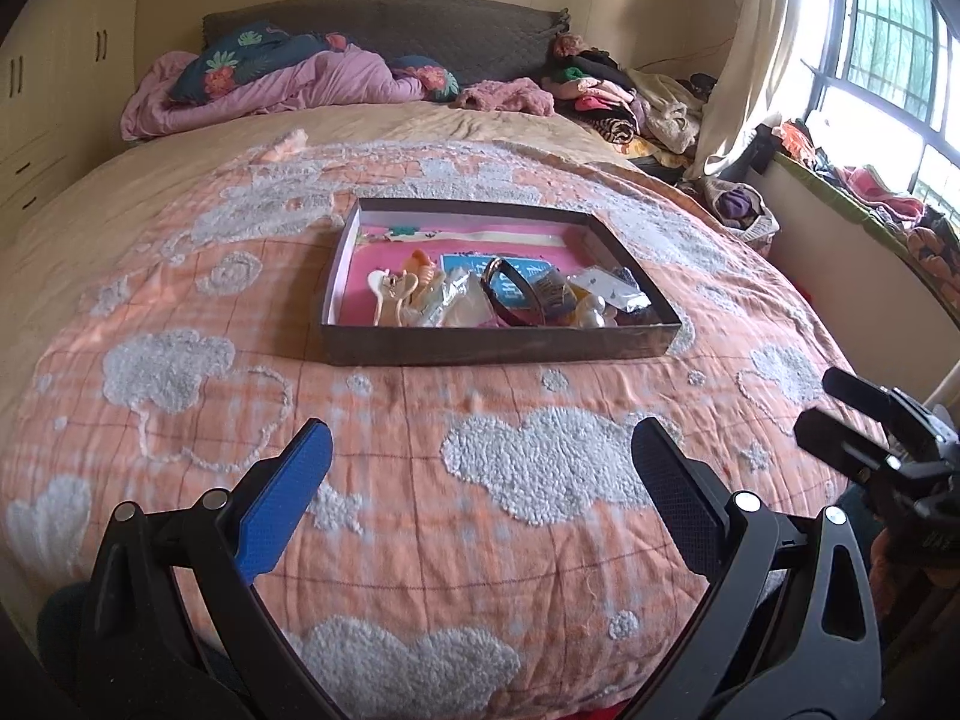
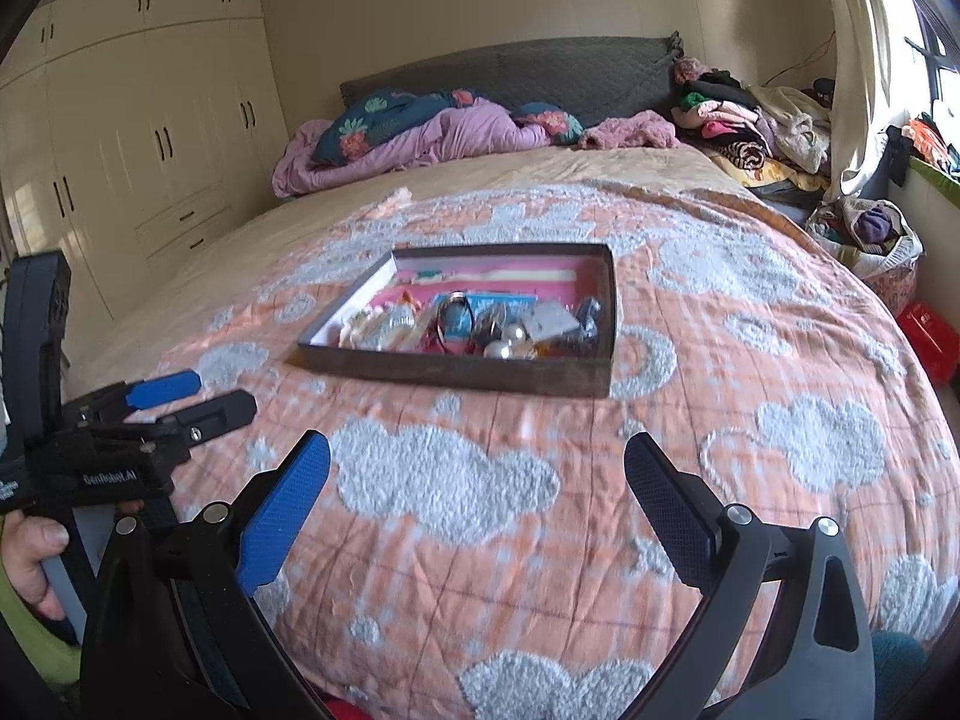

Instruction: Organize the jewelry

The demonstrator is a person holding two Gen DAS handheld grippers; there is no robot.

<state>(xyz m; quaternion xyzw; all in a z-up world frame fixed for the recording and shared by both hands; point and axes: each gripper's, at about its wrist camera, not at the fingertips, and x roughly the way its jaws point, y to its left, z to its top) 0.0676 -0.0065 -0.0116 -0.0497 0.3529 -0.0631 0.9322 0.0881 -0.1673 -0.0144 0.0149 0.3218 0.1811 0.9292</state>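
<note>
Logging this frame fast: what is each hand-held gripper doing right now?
Left hand-held gripper: open, holding nothing.
Right hand-held gripper: open, holding nothing.

One shallow dark cardboard tray (image 1: 492, 348) lies on one orange quilt with white clouds (image 1: 540, 468). In the tray I count two round white pearl beads (image 2: 507, 341), one cream hair claw (image 1: 390, 291), and one dark bangle (image 1: 510, 294). Two floral pillows (image 1: 240, 60) lie behind.

A tray (image 1: 492, 351) sits mid-bed on the quilt (image 1: 420, 480), with jewelry (image 1: 510, 294) heaped in its near half. Behind it, pillows (image 1: 240, 60) and a blanket (image 1: 312, 84) lie against the headboard (image 1: 420, 30). Clothes (image 1: 606, 96) pile at the bed's far right; wardrobes (image 2: 120, 120) stand left, a window (image 1: 888, 42) right.
</note>
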